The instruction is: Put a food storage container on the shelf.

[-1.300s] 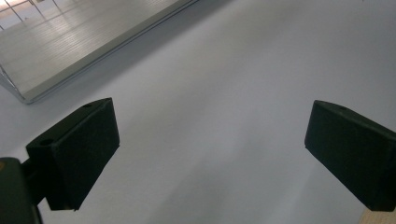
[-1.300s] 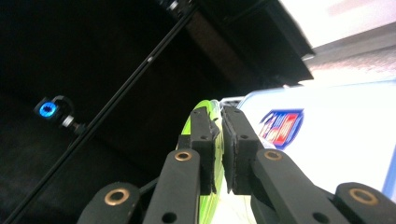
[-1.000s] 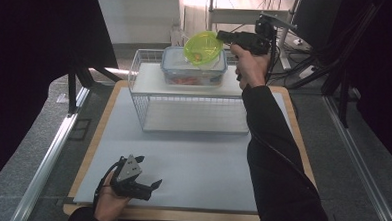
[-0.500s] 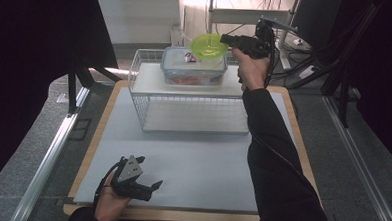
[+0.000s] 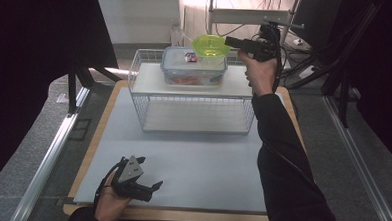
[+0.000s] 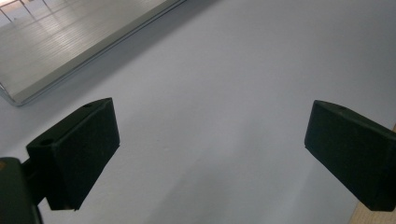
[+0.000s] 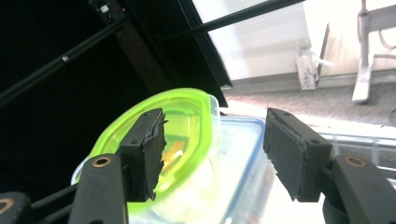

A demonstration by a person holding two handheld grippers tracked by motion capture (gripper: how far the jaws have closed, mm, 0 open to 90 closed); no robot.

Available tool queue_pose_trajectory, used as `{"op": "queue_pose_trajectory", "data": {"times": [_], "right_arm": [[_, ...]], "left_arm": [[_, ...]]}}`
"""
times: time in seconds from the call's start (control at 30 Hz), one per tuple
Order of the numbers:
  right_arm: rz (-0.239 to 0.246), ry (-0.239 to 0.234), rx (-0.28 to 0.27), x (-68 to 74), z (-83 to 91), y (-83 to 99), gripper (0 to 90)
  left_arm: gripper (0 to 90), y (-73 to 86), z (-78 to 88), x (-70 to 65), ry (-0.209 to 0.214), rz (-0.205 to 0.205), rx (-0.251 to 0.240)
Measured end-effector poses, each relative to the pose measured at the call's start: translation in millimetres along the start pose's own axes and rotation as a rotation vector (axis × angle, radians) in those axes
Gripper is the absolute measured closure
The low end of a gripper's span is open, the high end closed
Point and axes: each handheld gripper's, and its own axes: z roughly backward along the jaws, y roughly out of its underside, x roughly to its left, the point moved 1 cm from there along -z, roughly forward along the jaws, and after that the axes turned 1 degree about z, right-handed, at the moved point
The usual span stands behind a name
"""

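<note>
Bowl [image 5: 210,45] is down: a second ago I carried it tilted in my right gripper [image 5: 233,41], above the lidded container [image 5: 193,66] on the top shelf of the wire rack [image 5: 194,98], and now it sits upright on that container's lid. My right jaws have just been opening; in the right gripper view they stand a fair way apart, one in front of the green bowl [image 7: 173,140], the other over the clear container [image 7: 243,158], and neither pad presses the rim, so nothing is held between them. From above the gripper is just beside the bowl's right edge, close enough that I cannot tell whether a jaw tip brushes it. I judge the placing as good as done; what remains is to draw the hand back without nudging the bowl, which stands high on a smooth lid and could slide. My left gripper [image 5: 148,187] rests near the front edge of the table [image 5: 207,161], jaws wide apart with nothing but bare table between them [image 6: 210,116].
</note>
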Motion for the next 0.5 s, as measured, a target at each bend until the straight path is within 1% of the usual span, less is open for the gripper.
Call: {"op": "queue_pose_trajectory", "data": {"times": [0.1, 0.13, 0.17, 0.2, 0.27, 0.33, 0.37, 0.4, 0.43, 0.5], "right_arm": [[0.029, 0.023, -0.013, 2.1, 10.4, 3.5, 38.5], [0.046, 0.027, -0.015, 2.8, 14.1, 5.1, 38.7], [0.068, 0.046, -0.025, 4.3, 19.0, 7.4, 40.6], [0.086, 0.057, -0.035, 5.6, 22.8, 9.5, 44.7], [0.114, 0.070, -0.033, 8.6, 29.3, 14.2, 49.3], [0.148, 0.072, -0.015, 11.0, 32.4, 19.6, 58.8], [0.178, 0.083, 0.005, 12.6, 32.9, 23.9, 60.5], [0.202, 0.091, 0.019, 13.7, 32.3, 27.2, 66.5], [0.222, 0.085, 0.036, 15.1, 31.6, 30.2, 72.3], [0.246, 0.085, 0.053, 17.9, 28.6, 34.7, 82.2]], "left_arm": [[2.9, -0.1, -0.8, -0.6, -0.001, -0.004, 0.004], [2.9, -0.2, -0.9, -0.9, 0.000, -0.005, 0.005], [2.9, -0.2, -1.0, -1.0, -0.001, -0.006, 0.004], [2.9, -0.2, -1.0, -1.0, -0.002, -0.006, 0.003], [2.9, -0.2, -0.8, -0.8, -0.004, -0.005, 0.002], [2.9, -0.1, -0.7, -0.7, -0.005, -0.004, 0.001], [2.9, -0.2, -0.5, -0.7, -0.006, -0.005, 0.000], [2.9, -0.2, -0.4, -0.8, -0.006, -0.005, -0.001], [2.9, -0.3, -0.4, -0.8, -0.006, -0.005, -0.002], [2.9, -0.2, -0.4, -0.9, -0.007, -0.005, -0.002]]}}
